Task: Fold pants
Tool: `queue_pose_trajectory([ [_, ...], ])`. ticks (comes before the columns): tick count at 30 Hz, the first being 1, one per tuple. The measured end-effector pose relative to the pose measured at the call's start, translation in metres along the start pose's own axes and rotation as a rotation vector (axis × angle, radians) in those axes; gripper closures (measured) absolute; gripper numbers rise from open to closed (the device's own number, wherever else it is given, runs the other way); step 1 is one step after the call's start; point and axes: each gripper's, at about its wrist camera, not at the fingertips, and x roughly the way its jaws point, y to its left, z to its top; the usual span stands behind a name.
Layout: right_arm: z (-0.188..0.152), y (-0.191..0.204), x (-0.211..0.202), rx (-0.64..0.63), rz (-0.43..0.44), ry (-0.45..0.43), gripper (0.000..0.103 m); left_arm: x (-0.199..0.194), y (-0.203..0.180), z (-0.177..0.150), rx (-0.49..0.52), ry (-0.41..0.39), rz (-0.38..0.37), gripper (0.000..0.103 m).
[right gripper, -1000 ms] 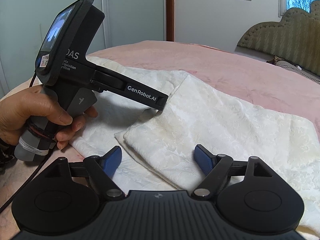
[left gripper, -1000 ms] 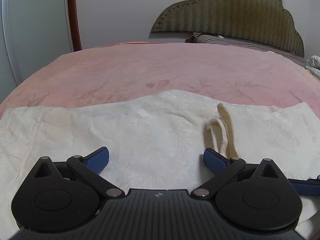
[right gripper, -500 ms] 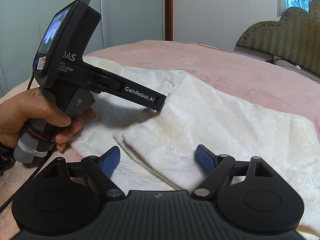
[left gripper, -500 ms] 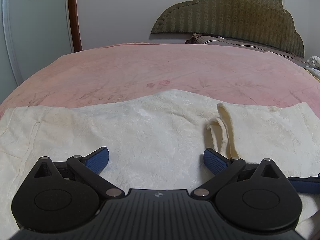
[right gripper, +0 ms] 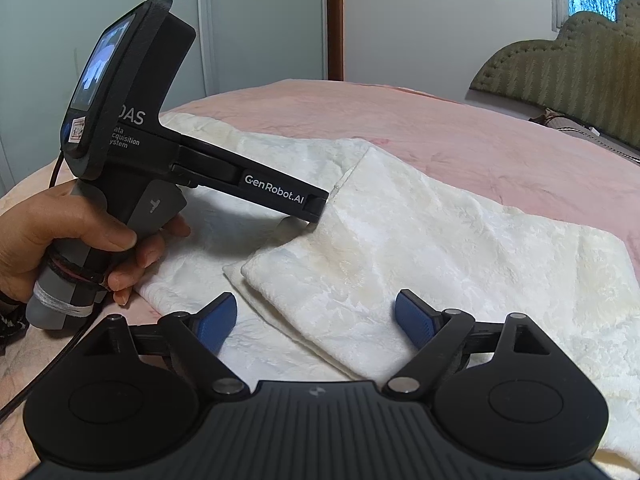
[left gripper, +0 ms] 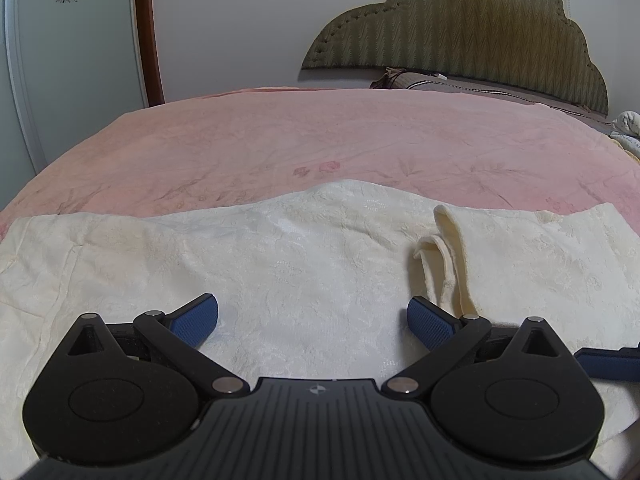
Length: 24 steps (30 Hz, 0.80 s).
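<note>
The cream pants (left gripper: 304,264) were spread on the pink bed (left gripper: 320,140). Both claws, left (left gripper: 312,320) and right (right gripper: 316,314), were held open, empty, over them; the folded edge should be pinched through both layers.

The left gripper (left gripper: 312,316) hung low over the cream pants (left gripper: 280,264) with its blue fingers (left gripper: 196,318) spread wide and nothing between them. The pants lay flat across the near edge of the pink bedspread (left gripper: 320,136). A cream drawstring loop (left gripper: 444,256) rested on the cloth just beyond the right-hand finger. A padded headboard (left gripper: 472,28) rose at the bed's far edge.
</note>
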Motion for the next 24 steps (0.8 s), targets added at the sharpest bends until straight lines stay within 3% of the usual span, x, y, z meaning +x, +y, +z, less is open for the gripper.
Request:
queue_pose_trajectory([
  [12, 0.0009, 0.0026, 0.0064, 0.002, -0.054, 0.012, 0.001, -0.0029, 0.0037, -0.0021, -0.007, -0.006, -0.018, 0.000],
  [24, 0.0021, 0.0017, 0.0082, 0.016, -0.046, 0.014, 0.000, -0.0028, -0.0015, -0.0045, 0.011, -0.010, -0.002, 0.000],
])
